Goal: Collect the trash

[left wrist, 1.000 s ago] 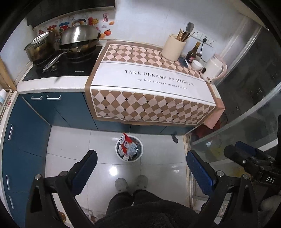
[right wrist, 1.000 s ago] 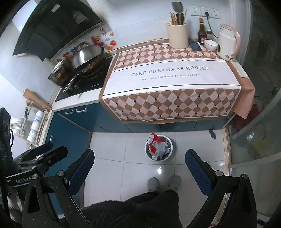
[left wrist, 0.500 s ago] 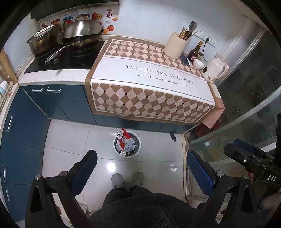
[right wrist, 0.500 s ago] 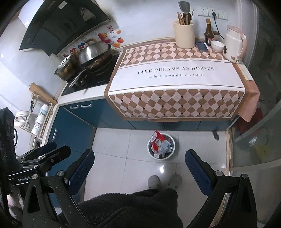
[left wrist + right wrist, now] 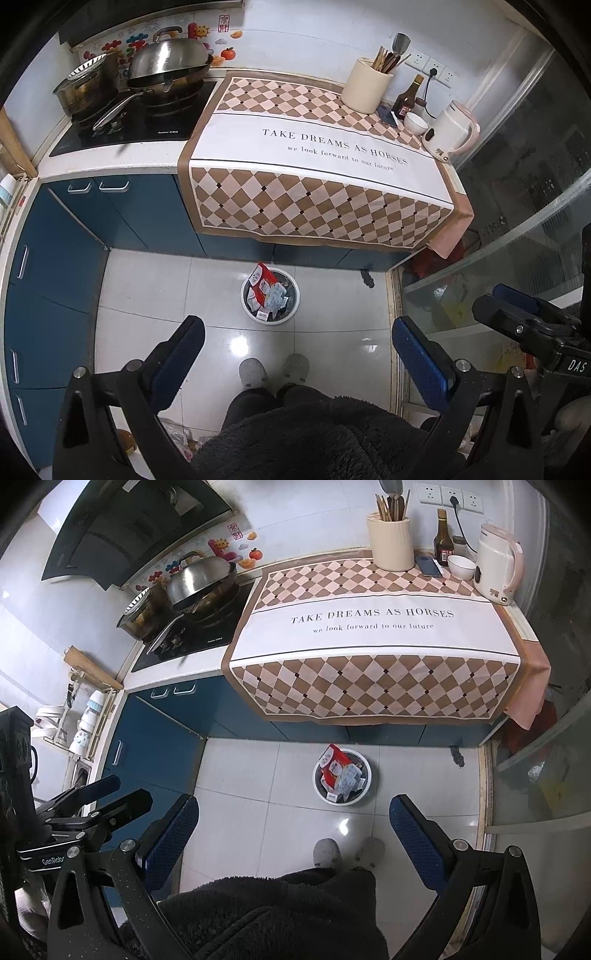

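Left gripper [image 5: 297,354] and right gripper [image 5: 293,830]: jaws wide apart, empty, held high over the floor. Past the person's feet [image 5: 273,371], a white bin [image 5: 270,295] on the tiles holds red-and-white wrappers [image 5: 264,291]. Beyond, on the counter, a cream holder [image 5: 365,90] holds utensils.

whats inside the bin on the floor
The bin holds a pile of crumpled wrappers, red and white ones, with one red packet sticking up past the rim. Whatever lies under that pile, and the bin's bottom, is covered.
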`<state>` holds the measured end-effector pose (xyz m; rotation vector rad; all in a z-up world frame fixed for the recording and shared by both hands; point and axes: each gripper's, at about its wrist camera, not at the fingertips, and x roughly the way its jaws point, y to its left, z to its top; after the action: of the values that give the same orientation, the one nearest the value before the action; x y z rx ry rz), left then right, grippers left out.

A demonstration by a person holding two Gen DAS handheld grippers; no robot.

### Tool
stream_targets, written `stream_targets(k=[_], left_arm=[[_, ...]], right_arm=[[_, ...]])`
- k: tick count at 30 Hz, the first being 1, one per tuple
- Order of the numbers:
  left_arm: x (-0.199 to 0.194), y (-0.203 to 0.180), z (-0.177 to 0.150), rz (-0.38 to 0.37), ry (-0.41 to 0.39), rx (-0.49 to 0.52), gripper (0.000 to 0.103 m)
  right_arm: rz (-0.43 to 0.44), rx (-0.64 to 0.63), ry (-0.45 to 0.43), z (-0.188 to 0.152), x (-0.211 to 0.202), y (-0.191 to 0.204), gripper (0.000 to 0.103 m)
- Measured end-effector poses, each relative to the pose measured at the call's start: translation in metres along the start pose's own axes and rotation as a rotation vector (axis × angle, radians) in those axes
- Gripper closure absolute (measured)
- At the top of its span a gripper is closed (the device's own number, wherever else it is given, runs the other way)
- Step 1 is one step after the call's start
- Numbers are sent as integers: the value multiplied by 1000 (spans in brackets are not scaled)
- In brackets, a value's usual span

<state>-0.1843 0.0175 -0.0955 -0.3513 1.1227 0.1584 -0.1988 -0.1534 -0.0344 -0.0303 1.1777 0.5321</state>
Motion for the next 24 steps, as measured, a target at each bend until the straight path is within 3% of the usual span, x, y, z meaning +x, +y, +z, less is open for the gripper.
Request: stream_targets(k=[17,24], left_arm=[[0,-3,0,-11,-1,-1,0],[0,-6,5,-74,-8,-30,0]], right_arm=[[9,2,7,-8,0,-3,0],[28,-6,22,-13,3,-7,0]])
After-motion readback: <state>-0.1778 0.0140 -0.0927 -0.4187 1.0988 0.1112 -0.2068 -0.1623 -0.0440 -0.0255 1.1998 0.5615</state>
